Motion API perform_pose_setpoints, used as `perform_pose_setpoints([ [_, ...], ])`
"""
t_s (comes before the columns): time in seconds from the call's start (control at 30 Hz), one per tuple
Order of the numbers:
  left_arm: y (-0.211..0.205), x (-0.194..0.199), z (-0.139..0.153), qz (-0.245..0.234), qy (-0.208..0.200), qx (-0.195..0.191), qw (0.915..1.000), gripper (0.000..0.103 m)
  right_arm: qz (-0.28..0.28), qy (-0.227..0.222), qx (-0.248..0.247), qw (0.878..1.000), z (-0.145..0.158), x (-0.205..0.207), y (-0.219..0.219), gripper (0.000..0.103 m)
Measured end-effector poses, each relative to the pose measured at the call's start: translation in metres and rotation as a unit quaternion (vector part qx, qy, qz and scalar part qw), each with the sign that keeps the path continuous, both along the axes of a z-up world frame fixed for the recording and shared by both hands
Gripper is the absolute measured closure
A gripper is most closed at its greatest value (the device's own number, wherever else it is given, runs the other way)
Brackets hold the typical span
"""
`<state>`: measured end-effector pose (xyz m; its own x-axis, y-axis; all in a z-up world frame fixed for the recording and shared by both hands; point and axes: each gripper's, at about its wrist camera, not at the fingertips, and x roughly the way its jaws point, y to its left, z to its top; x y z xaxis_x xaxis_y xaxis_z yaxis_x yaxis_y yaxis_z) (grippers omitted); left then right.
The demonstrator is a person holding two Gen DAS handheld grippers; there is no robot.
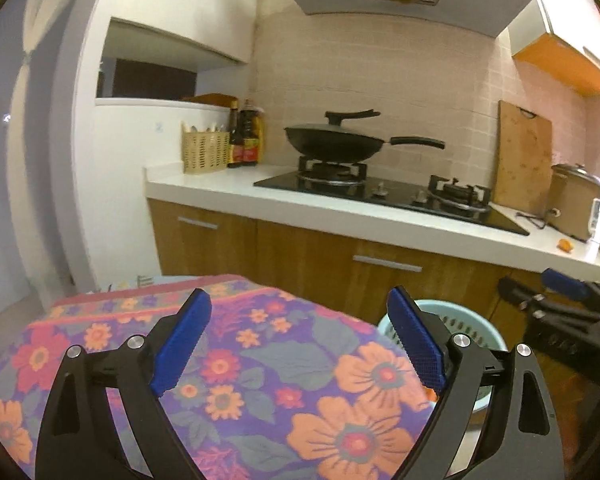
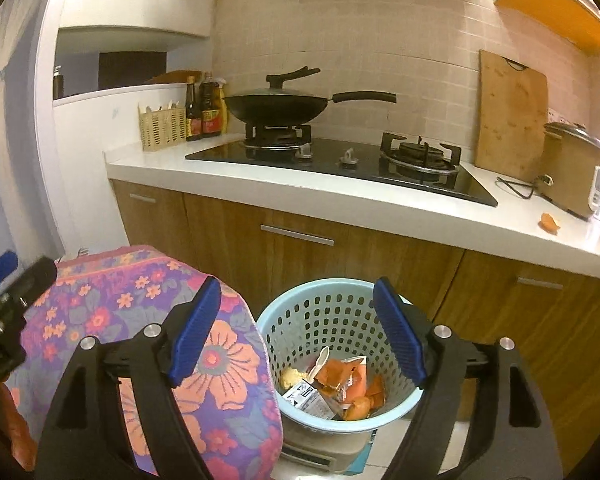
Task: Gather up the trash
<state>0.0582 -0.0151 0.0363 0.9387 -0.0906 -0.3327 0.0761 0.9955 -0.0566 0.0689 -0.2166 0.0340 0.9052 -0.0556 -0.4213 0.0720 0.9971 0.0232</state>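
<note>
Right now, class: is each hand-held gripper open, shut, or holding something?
Left hand-held gripper: open, holding nothing, above the floral cloth.
Right hand-held gripper: open, holding nothing, above the blue basket.

A lidded wok point(image 2: 275, 105) sits on the left burner of the hob point(image 2: 340, 166). A chopping board point(image 2: 511, 114) leans on the tiles beside a rice cooker point(image 2: 576, 170). Floral cloth point(image 1: 236, 364) covers something in front of the cabinets point(image 2: 300, 248).

My left camera looks low over the cloth point(image 1: 260, 360) toward the stove point(image 1: 388, 196), basket point(image 1: 460, 320) at its right; my right camera sits further right, close above the basket point(image 2: 332, 320); both share wok point(image 2: 276, 106), counter point(image 2: 380, 208) and cloth point(image 2: 140, 300).
</note>
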Motion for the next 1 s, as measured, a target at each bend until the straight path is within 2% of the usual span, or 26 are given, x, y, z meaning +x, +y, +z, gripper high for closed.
perform_pose_setpoints([
  [0.17,0.006,0.006,-0.011,0.032,0.012,0.02,0.9992,0.016,-0.019,0.002,0.013,1.0,-0.003,0.003,-0.005,0.028],
  [0.3,0.01,0.007,-0.012,0.038,0.012,0.02,0.999,0.016,-0.03,0.006,0.03,0.999,-0.006,0.006,-0.012,0.028],
  [0.67,0.008,0.005,-0.014,0.039,0.01,0.018,0.999,0.013,-0.043,0.005,0.038,0.998,-0.014,0.004,-0.026,0.028],
  [0.83,0.002,0.002,-0.015,0.042,0.007,0.03,0.9986,0.013,-0.047,0.004,0.029,0.998,-0.015,0.003,-0.021,0.028],
  [1.0,0.002,0.002,-0.015,0.039,0.014,0.025,0.9988,0.013,-0.056,-0.007,-0.005,0.998,-0.013,0.001,-0.009,0.028],
])
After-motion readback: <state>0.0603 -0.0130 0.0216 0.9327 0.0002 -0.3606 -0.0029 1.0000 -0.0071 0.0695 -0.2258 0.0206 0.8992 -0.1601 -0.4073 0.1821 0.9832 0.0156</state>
